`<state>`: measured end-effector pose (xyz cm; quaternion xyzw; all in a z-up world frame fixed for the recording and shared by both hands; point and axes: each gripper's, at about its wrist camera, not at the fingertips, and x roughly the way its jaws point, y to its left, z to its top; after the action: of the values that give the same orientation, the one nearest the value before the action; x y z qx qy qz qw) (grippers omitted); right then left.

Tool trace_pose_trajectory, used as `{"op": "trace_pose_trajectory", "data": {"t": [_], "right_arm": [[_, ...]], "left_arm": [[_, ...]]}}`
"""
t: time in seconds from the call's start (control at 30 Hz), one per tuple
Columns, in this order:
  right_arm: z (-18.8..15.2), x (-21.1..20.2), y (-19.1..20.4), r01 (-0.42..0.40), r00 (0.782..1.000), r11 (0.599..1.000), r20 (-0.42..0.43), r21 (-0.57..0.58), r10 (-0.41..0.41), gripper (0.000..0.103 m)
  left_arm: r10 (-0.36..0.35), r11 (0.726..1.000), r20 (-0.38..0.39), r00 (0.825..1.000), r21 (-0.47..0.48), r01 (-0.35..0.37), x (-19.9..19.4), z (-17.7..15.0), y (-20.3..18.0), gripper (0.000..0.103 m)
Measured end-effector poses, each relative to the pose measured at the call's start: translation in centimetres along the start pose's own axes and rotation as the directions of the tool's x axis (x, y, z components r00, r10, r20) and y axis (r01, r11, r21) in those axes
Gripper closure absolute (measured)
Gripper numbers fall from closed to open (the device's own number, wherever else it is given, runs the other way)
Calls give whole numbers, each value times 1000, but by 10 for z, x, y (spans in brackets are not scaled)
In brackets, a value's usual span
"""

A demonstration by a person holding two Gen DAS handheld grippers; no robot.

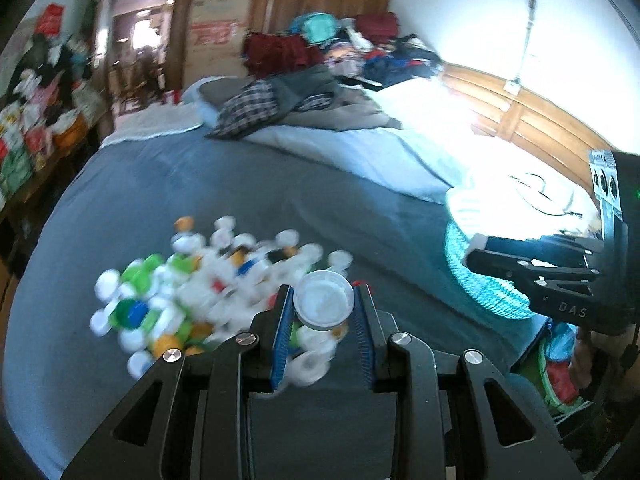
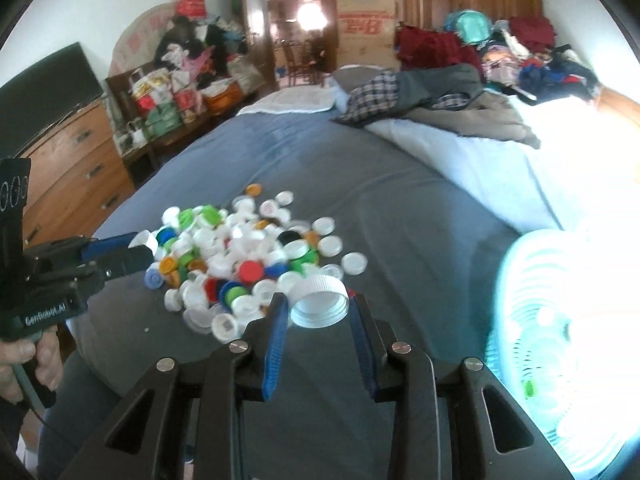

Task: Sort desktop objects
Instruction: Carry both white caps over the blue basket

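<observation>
Bedroom clutter lined the far wall, and we worked over a bed [image 2: 360, 184] spread with a grey-blue cover. On it lay a pile of bottle caps [image 2: 244, 256], mostly white, with green, blue, orange, red and black ones mixed in; we could not count them exactly, since many overlapped, but there were several dozen. Beside the pile, to the right, stood 1 pale turquoise basket [image 2: 532, 320] of slatted plastic, with a few caps apparently already in it, though glare hid the number.

We held 2 tools. Our left hand-held gripper [image 1: 324, 304] was closed narrowly on 1 white cap [image 1: 324, 300], lifted above the pile with its flat face toward the camera. Our right hand-held gripper [image 2: 318, 306] pinched 1 larger white threaded cap [image 2: 319, 300] by its ribbed sides, open end toward us, just clear of the pile's near edge.

We judged these caps light, stiff and rather slick, so they would tolerate a firm squeeze but could pop out if caught off-centre. The ribbed rim, taken across the full width, looked the safest hold. Loose neighbours would scatter at a nudge.
</observation>
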<state>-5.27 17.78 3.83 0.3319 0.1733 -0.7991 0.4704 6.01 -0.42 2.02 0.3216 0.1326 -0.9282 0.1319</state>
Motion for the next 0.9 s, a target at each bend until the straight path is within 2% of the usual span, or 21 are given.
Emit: {"op": "trace_pose_trajectory", "data": {"t": [0.2,0.53,0.9], "right_arm": [[6,-27,-32,66,997,998,36,18,-66,68],[6,-54,-89,148,987,987,46,62,-151,68],[-10,-70,-154,207,977,970,21,129,-212,68]], "left_arm": [[-45,997,1,999,64,45,15,25,-49,78],[-107,986,-12,994,130,107,44,60,-114,78],[-159,962,-81,984,211,173,91,82,-188,78]]}}
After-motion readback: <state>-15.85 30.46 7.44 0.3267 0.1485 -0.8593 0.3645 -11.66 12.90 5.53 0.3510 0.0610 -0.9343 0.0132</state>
